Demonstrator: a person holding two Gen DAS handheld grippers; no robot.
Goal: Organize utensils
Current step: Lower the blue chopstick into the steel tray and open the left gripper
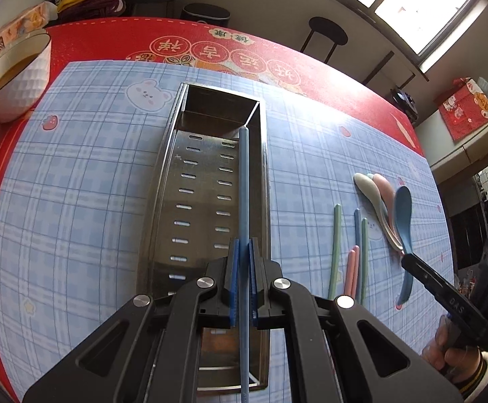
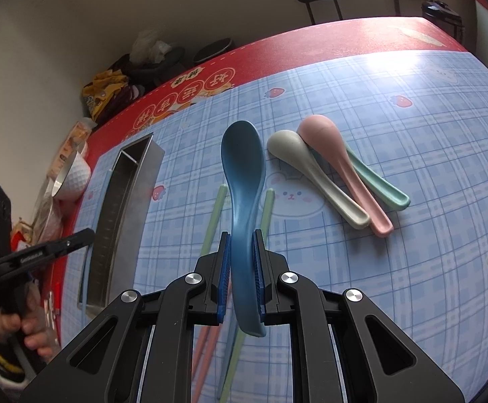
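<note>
My left gripper (image 1: 243, 248) is shut on a blue chopstick (image 1: 243, 184) and holds it lengthwise over the long steel utensil tray (image 1: 163, 181). My right gripper (image 2: 241, 238) is shut on a dark blue spoon (image 2: 243, 164) and holds it above the blue checked mat. The spoon also shows in the left wrist view (image 1: 404, 215). A grey spoon (image 2: 306, 171), a pink spoon (image 2: 336, 154) and a green spoon (image 2: 383, 188) lie together on the mat. Green chopsticks (image 2: 214, 215), pink chopsticks (image 1: 352, 272) and a blue chopstick (image 1: 357, 225) lie on the mat below the right gripper.
A white bowl (image 1: 26, 77) and a tissue pack (image 1: 15, 30) stand at the table's far left. The steel tray shows left of the right gripper (image 2: 123, 208). The mat (image 1: 76, 184) lies on a red tablecloth (image 1: 116, 38). A black stool (image 1: 328, 33) stands beyond the table.
</note>
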